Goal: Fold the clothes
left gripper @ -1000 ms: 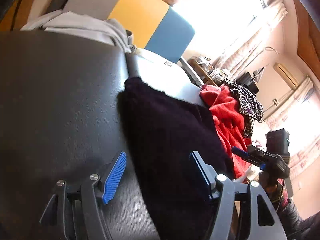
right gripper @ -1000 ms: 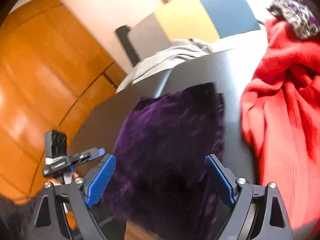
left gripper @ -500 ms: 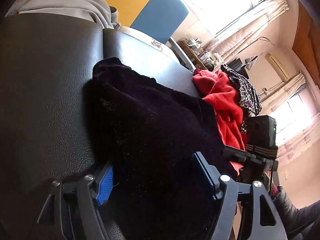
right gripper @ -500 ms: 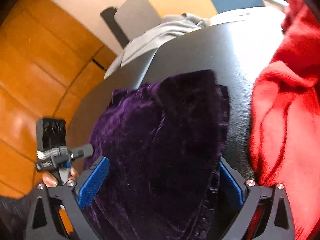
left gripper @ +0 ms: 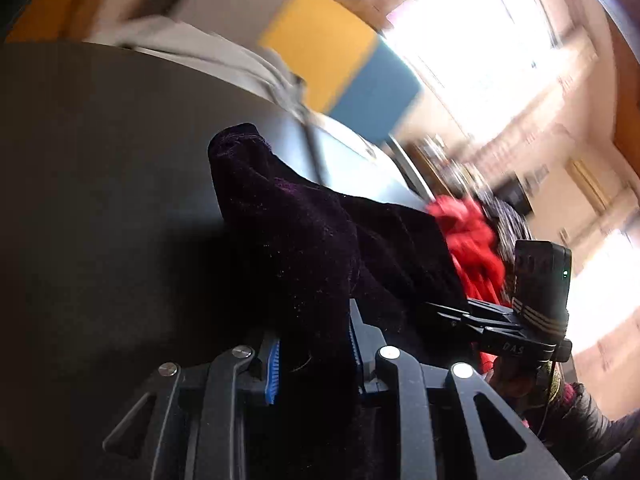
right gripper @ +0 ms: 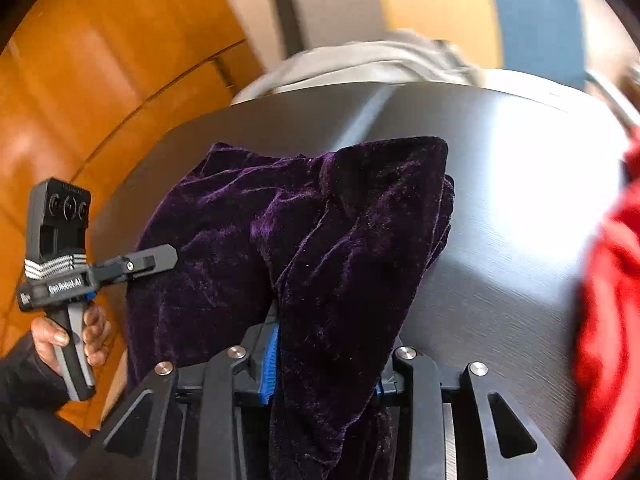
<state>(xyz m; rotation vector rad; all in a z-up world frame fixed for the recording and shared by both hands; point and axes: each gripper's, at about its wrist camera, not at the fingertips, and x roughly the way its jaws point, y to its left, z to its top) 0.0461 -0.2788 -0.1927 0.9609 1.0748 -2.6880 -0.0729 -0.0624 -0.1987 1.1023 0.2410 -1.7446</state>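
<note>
Both tools clamped on the dark purple velvet garment (right gripper: 248, 232), one at each near corner. My left tool (left gripper: 312, 354) has its blue pads (left gripper: 273, 372) pinched narrow on a bunched edge; my right tool (right gripper: 320, 364) likewise, velvet spilling over the jaws.

Garment lies partly folded on the dark tabletop (right gripper: 500, 208), its far end toward 12 o'clock, near edge raised in my grip. From the left view the right tool (left gripper: 484, 320) sits at 3 o'clock; from the right view the left one (right gripper: 132, 264) is at 9.

Step in hand, as I judge it: carrying the near edge for a fold. Next move calls for both tools travelling together toward 12, keeping the edge taut and level.

Red garment (right gripper: 608, 300) heaped at 3 o'clock, grey garment (right gripper: 360, 60) at 12. No containers seen.
</note>
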